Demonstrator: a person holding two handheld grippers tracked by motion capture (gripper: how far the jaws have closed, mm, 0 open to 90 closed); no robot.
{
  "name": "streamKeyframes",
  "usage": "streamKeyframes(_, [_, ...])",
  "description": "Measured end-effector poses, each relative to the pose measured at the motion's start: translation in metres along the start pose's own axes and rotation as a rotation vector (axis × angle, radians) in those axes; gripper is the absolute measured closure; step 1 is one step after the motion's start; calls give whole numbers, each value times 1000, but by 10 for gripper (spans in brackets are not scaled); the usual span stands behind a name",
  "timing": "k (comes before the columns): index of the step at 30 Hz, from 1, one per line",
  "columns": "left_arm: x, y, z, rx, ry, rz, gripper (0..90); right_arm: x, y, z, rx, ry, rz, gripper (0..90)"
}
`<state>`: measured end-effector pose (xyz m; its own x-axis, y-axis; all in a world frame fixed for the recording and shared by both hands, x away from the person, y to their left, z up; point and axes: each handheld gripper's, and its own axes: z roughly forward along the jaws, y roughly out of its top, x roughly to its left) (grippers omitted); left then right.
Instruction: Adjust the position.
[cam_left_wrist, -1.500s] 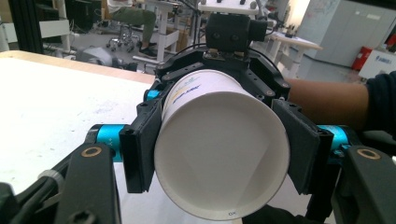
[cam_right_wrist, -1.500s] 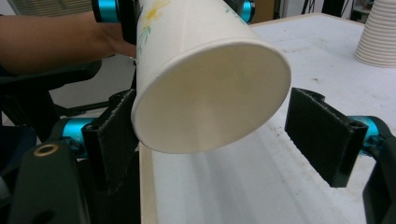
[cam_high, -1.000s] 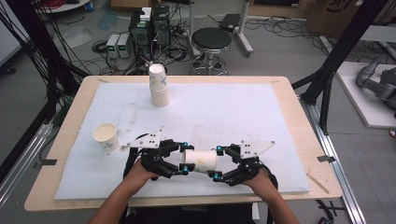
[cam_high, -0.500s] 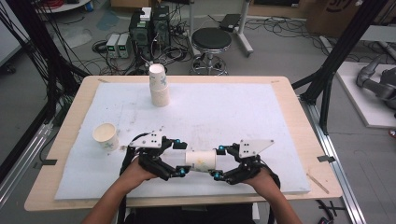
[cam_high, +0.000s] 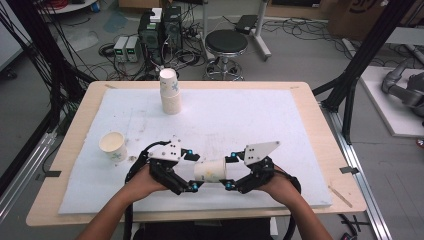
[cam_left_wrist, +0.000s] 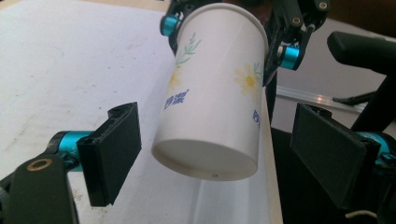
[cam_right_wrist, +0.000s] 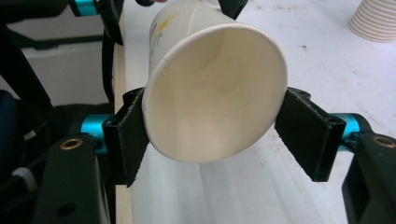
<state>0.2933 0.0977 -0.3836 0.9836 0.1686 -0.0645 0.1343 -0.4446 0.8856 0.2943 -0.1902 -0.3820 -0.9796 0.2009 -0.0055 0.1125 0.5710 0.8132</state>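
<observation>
Two handheld grippers meet over the near edge of a white foam board (cam_high: 280, 125) on a wooden table (cam_high: 310, 100). A flowered paper cup (cam_high: 210, 170) lies sideways in the air between them. The right gripper (cam_high: 230, 171) is clamped on the cup's rim, jaws pressing both sides of the open mouth. The left gripper (cam_high: 192, 170) has its jaws spread apart around the cup's base without touching it. One single paper cup (cam_high: 113, 146) stands upright to the left; one stack of cups (cam_high: 170, 91) stands at the far side, well apart.
</observation>
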Motion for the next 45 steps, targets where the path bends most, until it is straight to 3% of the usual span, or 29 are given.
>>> streamKeyframes(6, [1,2,0,21,4,10,166,1,12,6,90,-8,-50,290])
streamKeyframes(12, [2,3,2,81,14,31,168,1,23,10,166,-16,-100,290])
streamKeyframes(29, [4,5,10,157,13,39,180,4,40,17,272,-9,-173,290])
streamKeyframes(45, [5,5,17,204,8,35,192,6,48,24,331,-6,-197,290])
